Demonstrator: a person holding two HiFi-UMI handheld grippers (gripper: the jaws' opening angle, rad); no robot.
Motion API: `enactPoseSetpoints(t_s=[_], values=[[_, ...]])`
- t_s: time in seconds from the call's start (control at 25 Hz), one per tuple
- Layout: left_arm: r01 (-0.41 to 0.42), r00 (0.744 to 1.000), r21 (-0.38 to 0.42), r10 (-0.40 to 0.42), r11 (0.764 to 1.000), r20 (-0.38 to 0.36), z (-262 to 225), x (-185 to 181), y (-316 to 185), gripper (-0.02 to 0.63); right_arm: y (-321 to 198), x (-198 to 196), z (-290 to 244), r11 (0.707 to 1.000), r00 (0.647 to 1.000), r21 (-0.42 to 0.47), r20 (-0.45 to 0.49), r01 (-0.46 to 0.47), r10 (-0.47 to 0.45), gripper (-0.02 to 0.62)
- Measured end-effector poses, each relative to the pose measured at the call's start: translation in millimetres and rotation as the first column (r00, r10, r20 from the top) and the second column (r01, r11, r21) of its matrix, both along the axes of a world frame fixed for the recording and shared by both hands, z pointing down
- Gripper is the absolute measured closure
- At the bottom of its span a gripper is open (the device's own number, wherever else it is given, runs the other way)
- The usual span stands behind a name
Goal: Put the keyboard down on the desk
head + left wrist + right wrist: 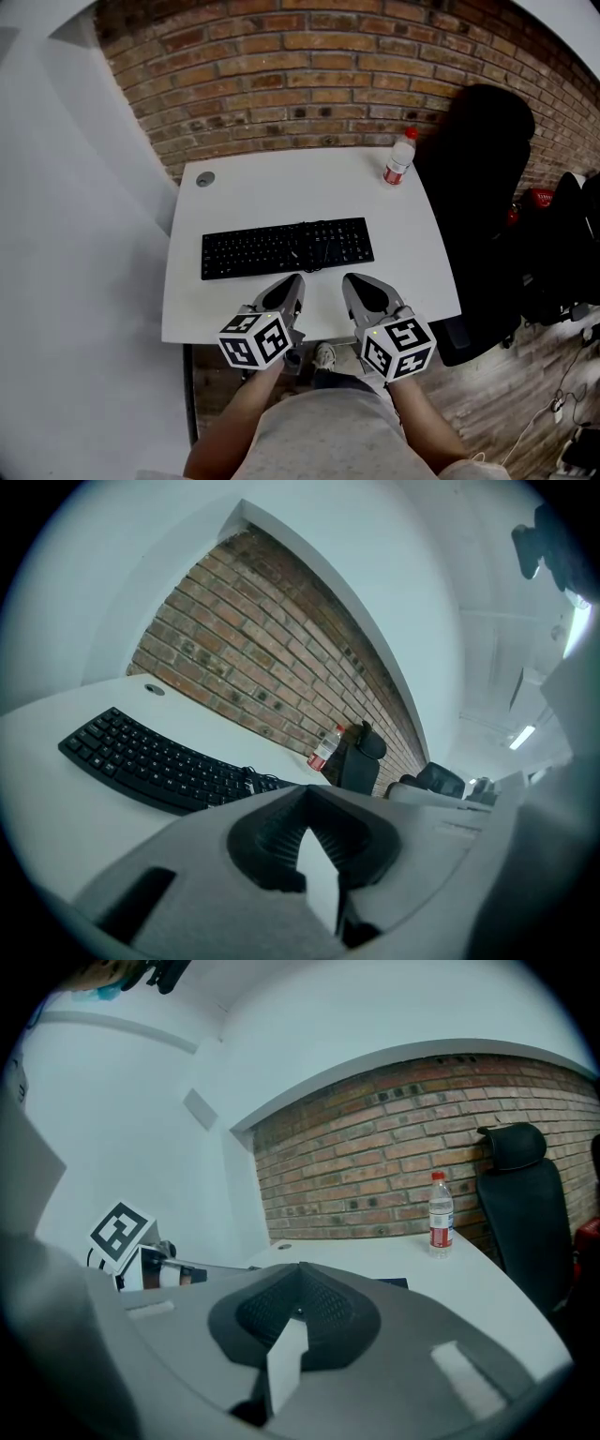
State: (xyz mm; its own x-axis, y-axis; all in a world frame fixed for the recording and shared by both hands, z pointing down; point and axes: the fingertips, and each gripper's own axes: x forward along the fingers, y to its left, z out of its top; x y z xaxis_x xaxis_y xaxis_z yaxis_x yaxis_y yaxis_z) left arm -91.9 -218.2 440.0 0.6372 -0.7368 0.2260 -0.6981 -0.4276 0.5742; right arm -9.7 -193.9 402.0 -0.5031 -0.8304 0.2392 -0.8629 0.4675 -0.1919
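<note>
A black keyboard [286,247] lies flat across the middle of the white desk [281,187], with its cable bundled on top of the keys. Both grippers hover side by side just in front of it, over the desk's near edge. My left gripper [296,277] is shut with nothing between its jaws, its tip a little short of the keyboard's front edge. My right gripper [349,278] is also shut and holds nothing. The left gripper view has the keyboard [159,761] ahead and to the left of its closed jaws [307,794]. In the right gripper view only a corner of the keyboard [392,1283] shows behind the jaws [300,1269].
A clear plastic bottle with a red cap and label [398,157] stands at the desk's far right corner. A black office chair [478,187] is right of the desk. A brick wall runs behind. A round cable hole [204,178] is at the far left corner.
</note>
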Motion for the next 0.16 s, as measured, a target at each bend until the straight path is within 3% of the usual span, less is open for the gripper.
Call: enactPoseSetpoints(t_s=[0.16], values=[[-0.002, 1.0, -0.008, 0.002, 1.0, 0.0, 1.9, 0.6, 1.7, 0.612, 0.4, -1.2, 0.5, 1.0, 1.0, -0.004, 0.001, 0.004, -0.004, 0.592]])
